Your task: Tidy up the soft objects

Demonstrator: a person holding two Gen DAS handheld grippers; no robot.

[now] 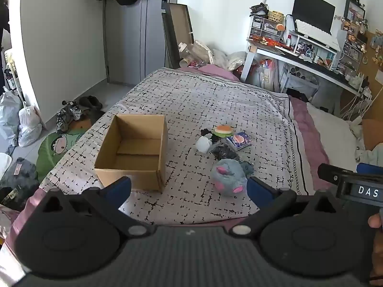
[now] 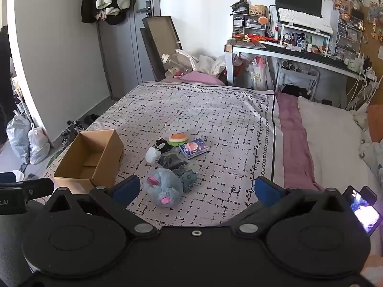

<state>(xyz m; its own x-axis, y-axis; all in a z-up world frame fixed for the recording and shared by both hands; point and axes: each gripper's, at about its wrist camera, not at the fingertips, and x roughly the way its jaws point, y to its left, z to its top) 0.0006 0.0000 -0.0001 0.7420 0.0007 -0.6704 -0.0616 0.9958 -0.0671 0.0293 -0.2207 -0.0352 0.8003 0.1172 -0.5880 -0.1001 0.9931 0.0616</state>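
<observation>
Hovering above the near end of the bed [image 1: 215, 100], the left gripper [image 1: 189, 187] has its jaws spread wide with nothing between them, and its blue fingertips [image 1: 119, 186] frame the cardboard box and the plush toy. The right gripper [image 2: 197, 190] hangs just beside it over the same bed [image 2: 215, 110], jaws likewise spread and holding nothing.

The cardboard box [image 1: 134, 150] stands upright and open on the patterned bedspread, on the left side of the bed near its edge; no item shows inside it in either view [image 2: 93, 157]. To its right, well apart from the box, the soft things lie in a loose cluster. Nearest the grippers is a grey-blue plush toy [image 1: 229, 175] with pink ears, lying on its side [image 2: 165, 187]. A smaller teal plush piece [image 2: 189, 179] touches it on the right. Behind the plush toy sits a dark crumpled bundle [image 1: 223, 152], and just left of that a small white soft object [image 1: 203, 144]. Farther back are a burger-shaped toy [image 1: 223, 129] with a green rim, a small black item [image 2: 161, 143] beside it, and a flat blue packet [image 1: 239, 141] with an orange picture on it, touching the cluster's right side.

A desk with a monitor [image 1: 312, 9] stands beyond the bed on the right.
</observation>
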